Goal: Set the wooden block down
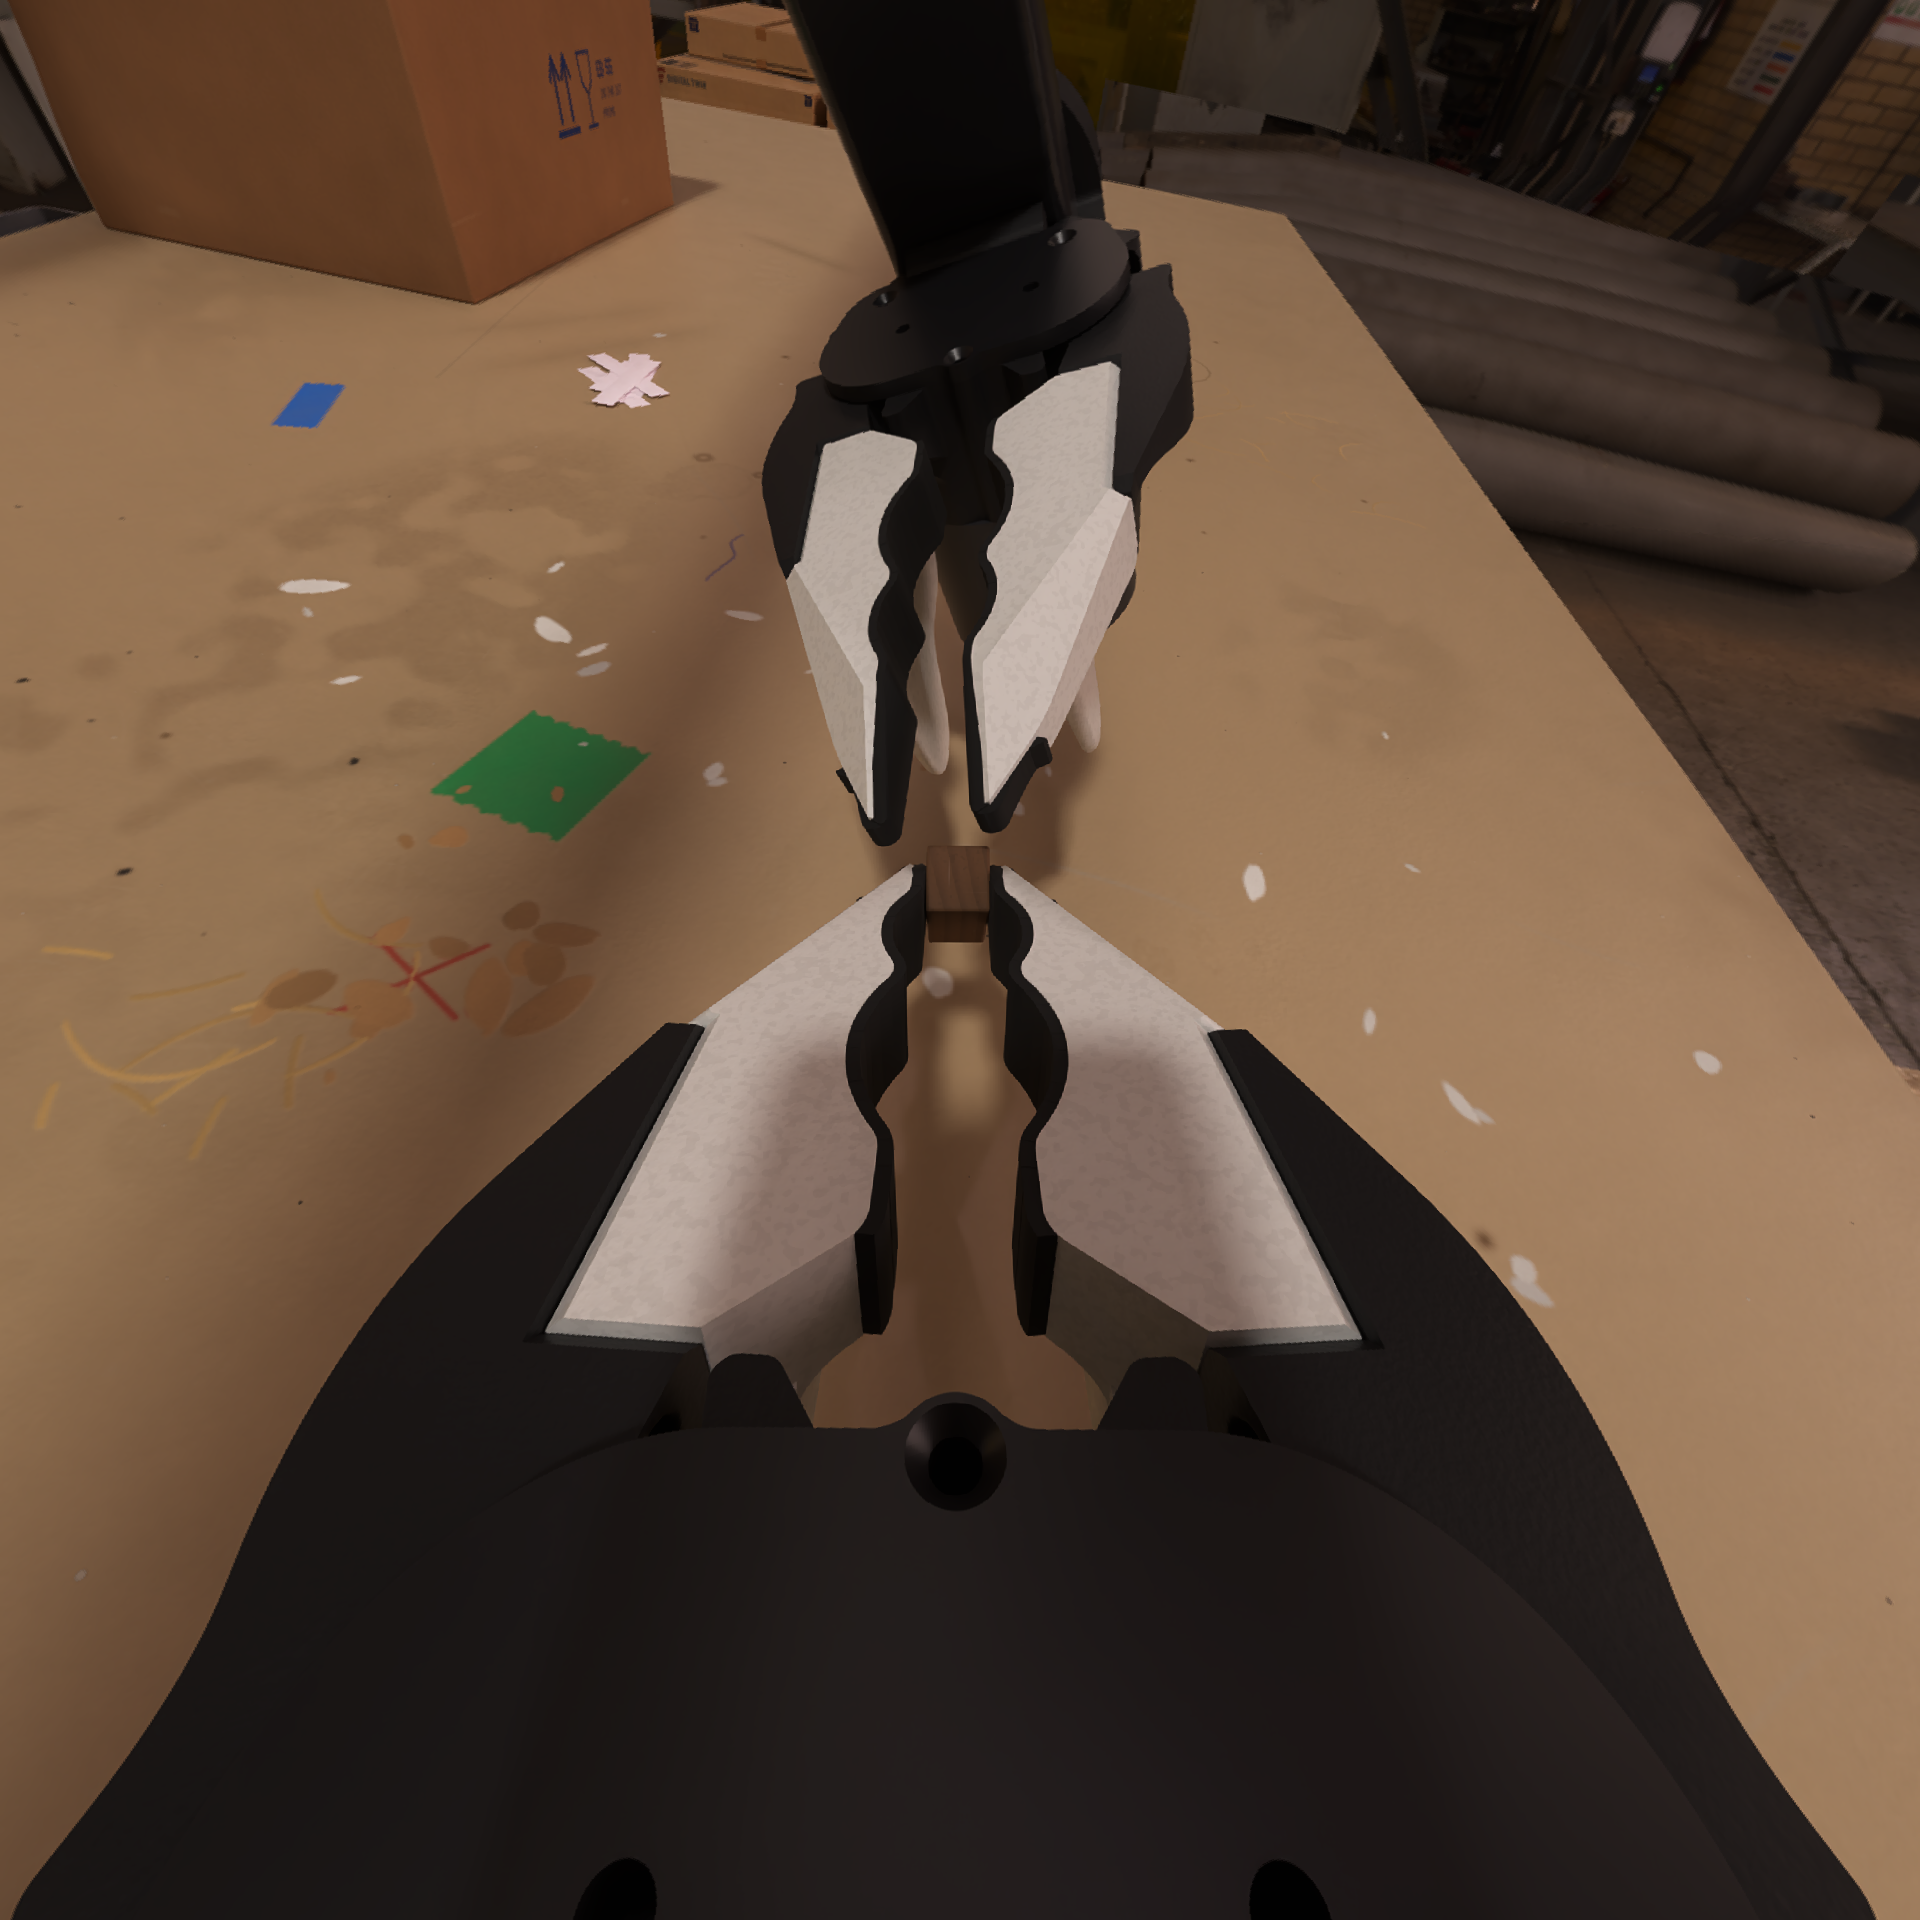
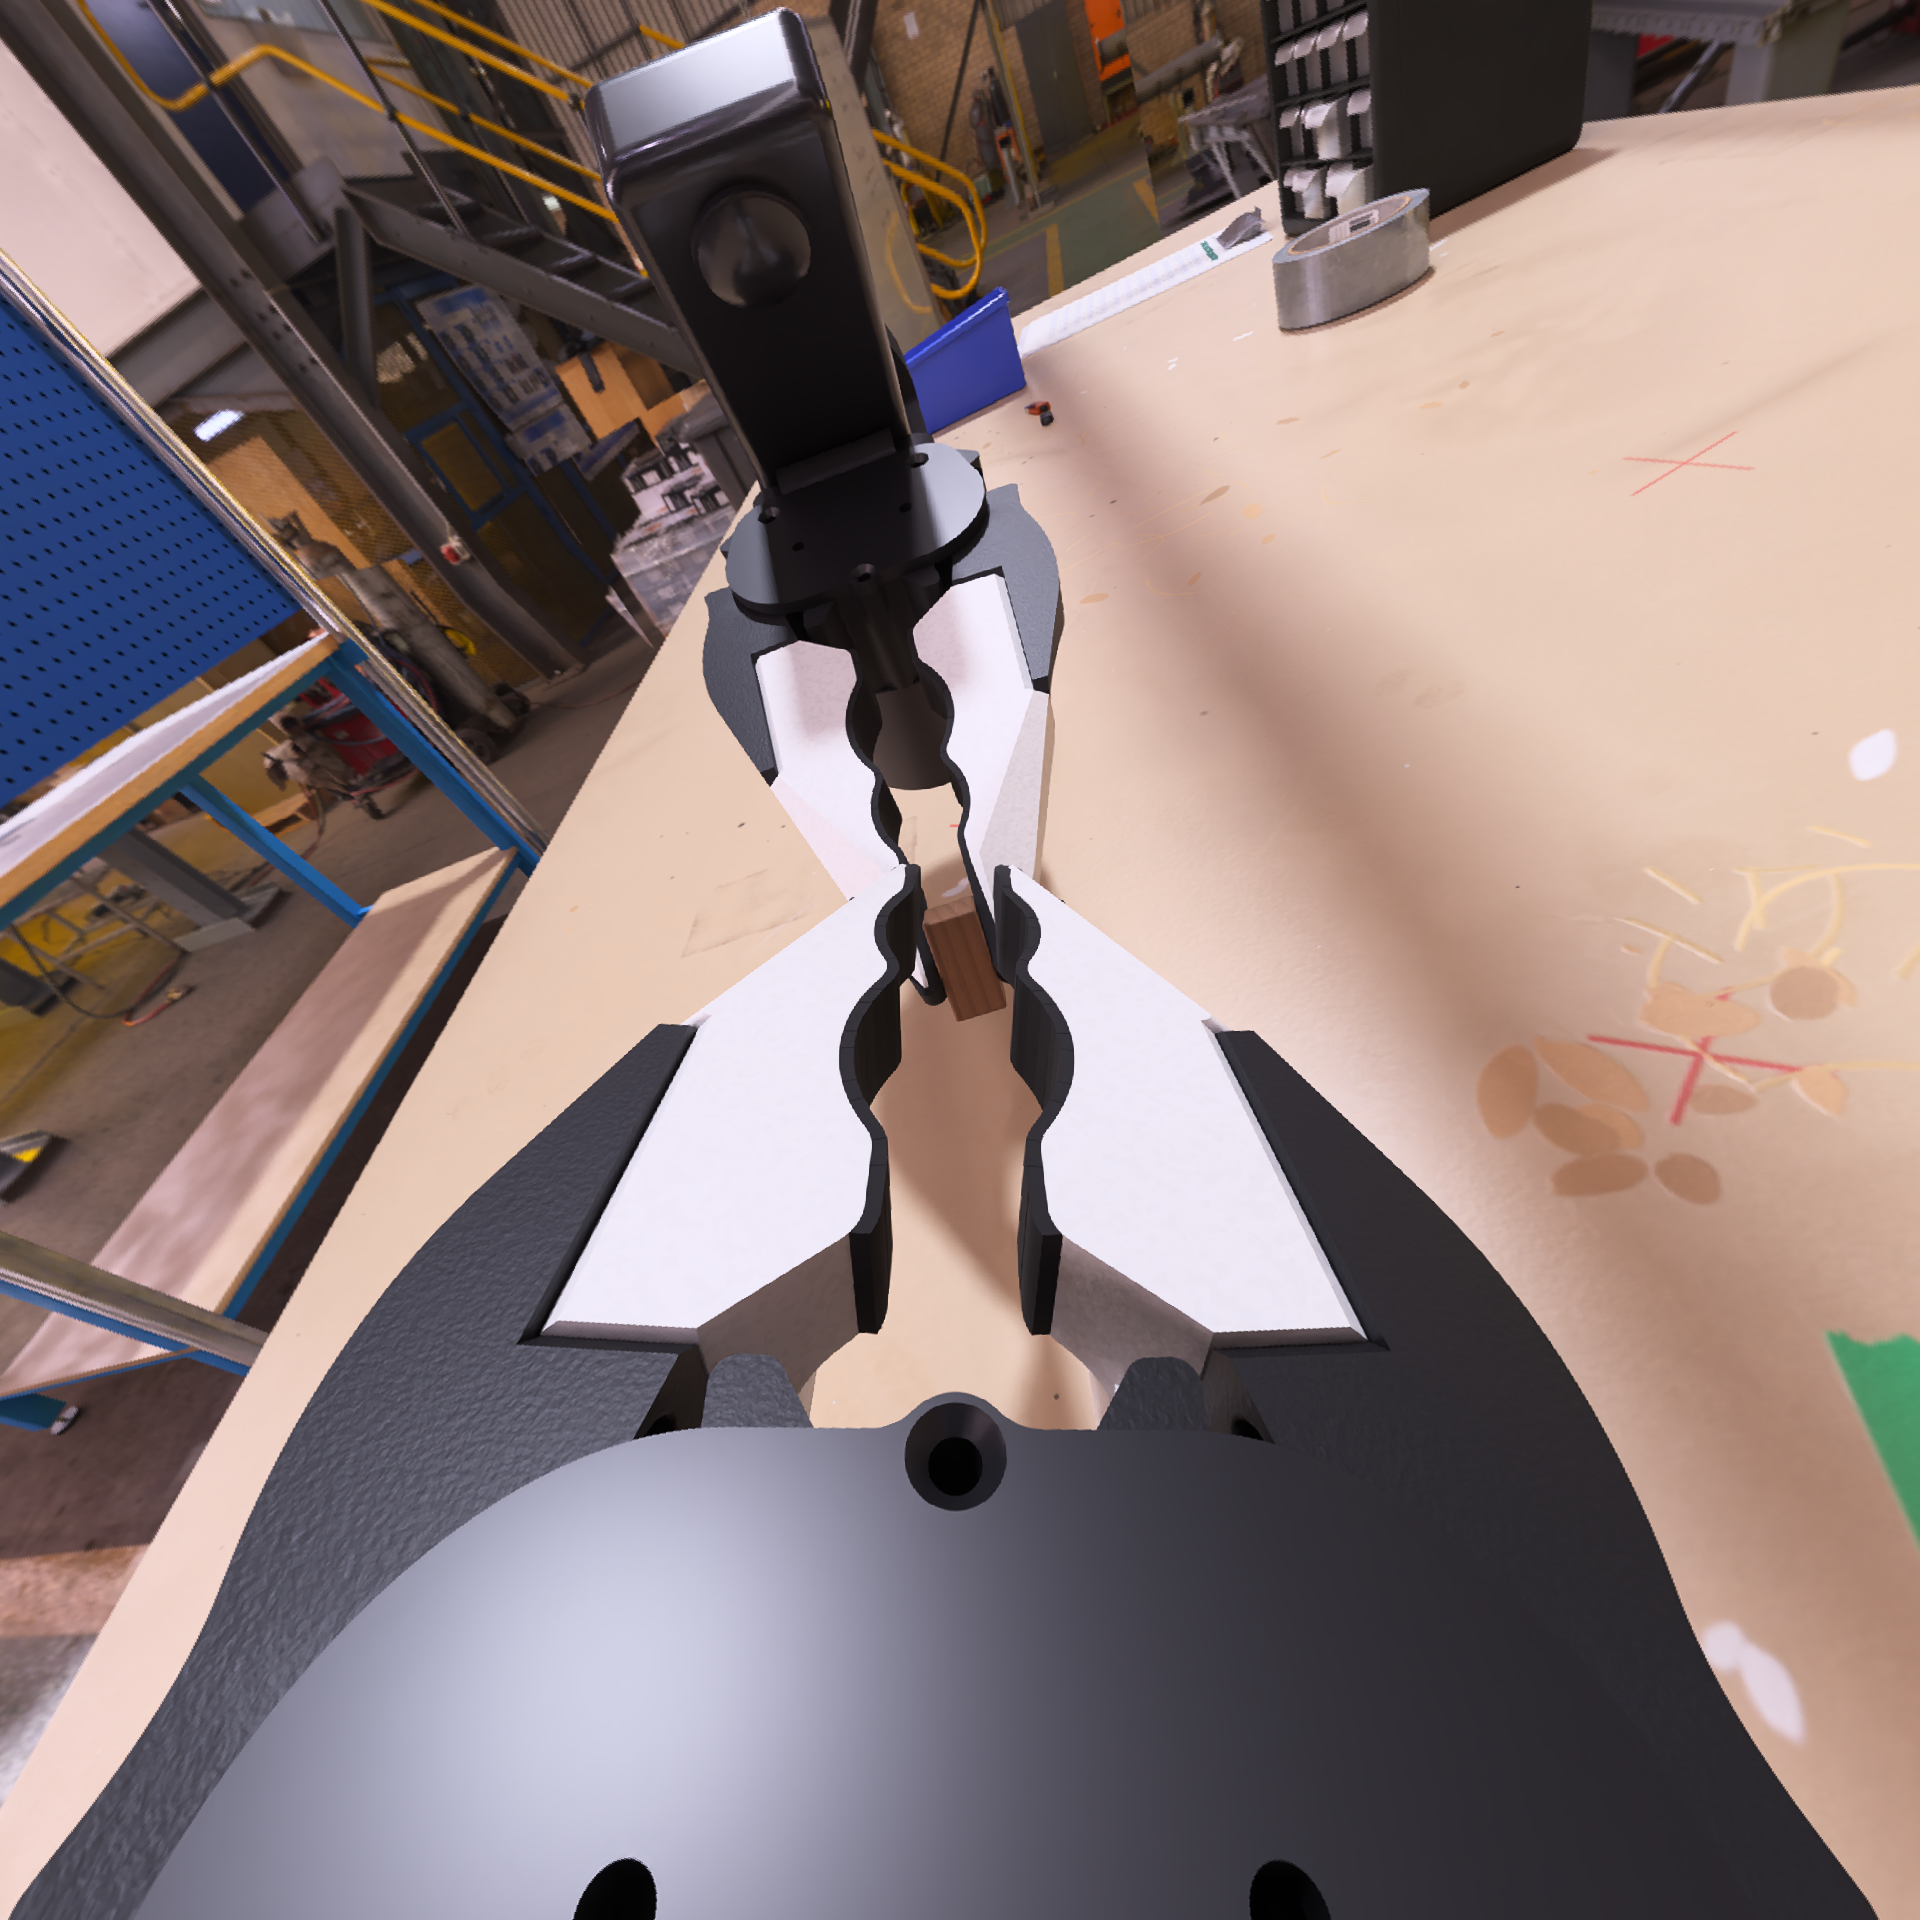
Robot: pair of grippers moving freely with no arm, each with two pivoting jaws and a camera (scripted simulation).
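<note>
A small wooden block [image 1: 956,891] is pinched between the tips of my left gripper [image 1: 957,883], which is shut on it close over the tan table [image 1: 1299,727]. My right gripper [image 1: 940,826] points down at the block from the far side, its tips just above and beyond it, not touching. In the right wrist view the block [image 2: 964,961] shows tilted between and below the fingertips of my right gripper [image 2: 958,881], whose jaws stand a narrow gap apart and hold nothing. The left gripper [image 2: 940,878] faces it there, tip to tip.
A cardboard box [image 1: 364,135] stands at the far left. A green patch [image 1: 540,774] and blue tape [image 1: 309,403] lie flat on the table. A grey tape roll [image 2: 1351,260], a blue bin [image 2: 961,353] and a dark shelf unit [image 2: 1423,94] sit farther off. The table edge [image 2: 623,748] is close by.
</note>
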